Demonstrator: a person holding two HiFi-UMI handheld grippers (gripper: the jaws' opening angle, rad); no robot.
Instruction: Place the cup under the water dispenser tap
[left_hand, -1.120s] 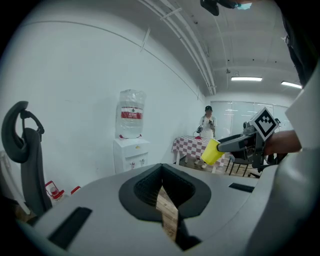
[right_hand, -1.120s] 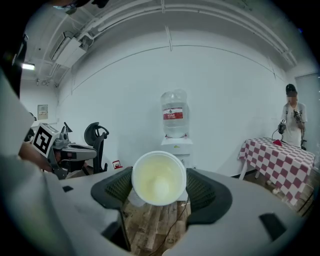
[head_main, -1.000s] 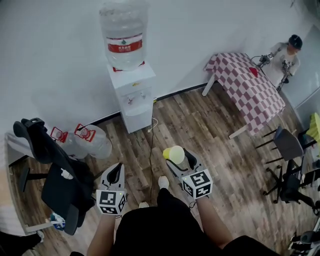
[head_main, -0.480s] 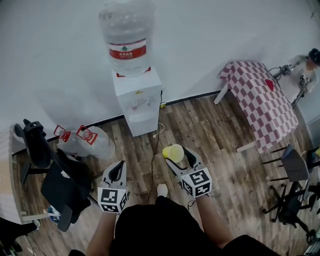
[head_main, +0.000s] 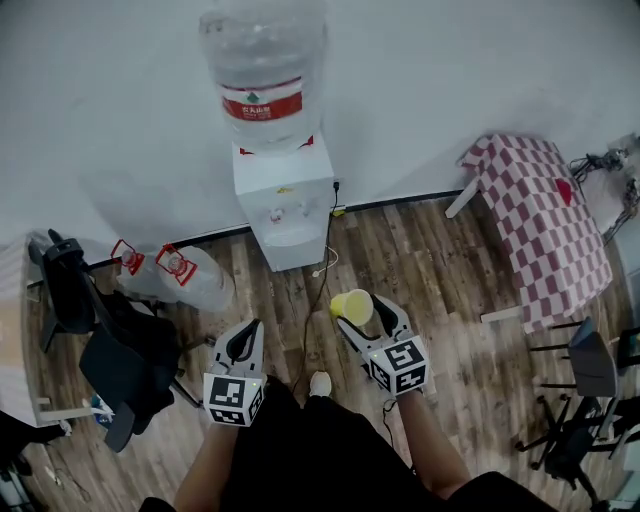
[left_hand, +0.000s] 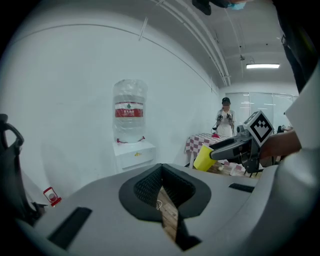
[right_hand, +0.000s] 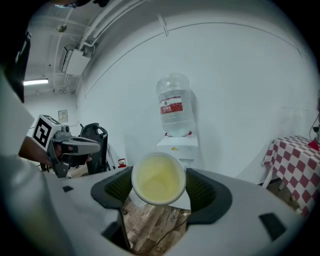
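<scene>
Right tongs (head_main: 358, 312) are clamped on the yellow cup (right_hand: 158, 178), held in the air over the wood floor (head_main: 420, 270), near the white water dispenser (head_main: 285, 205) but not under its taps. Left tongs (head_main: 238, 342) are closed and empty. A cable (head_main: 325, 275) trails across the floor in front of the dispenser. Spare bottles (head_main: 190, 280) and a black chair (head_main: 110, 345) are to the left, a checkered surface (head_main: 545, 225) to the right.
</scene>
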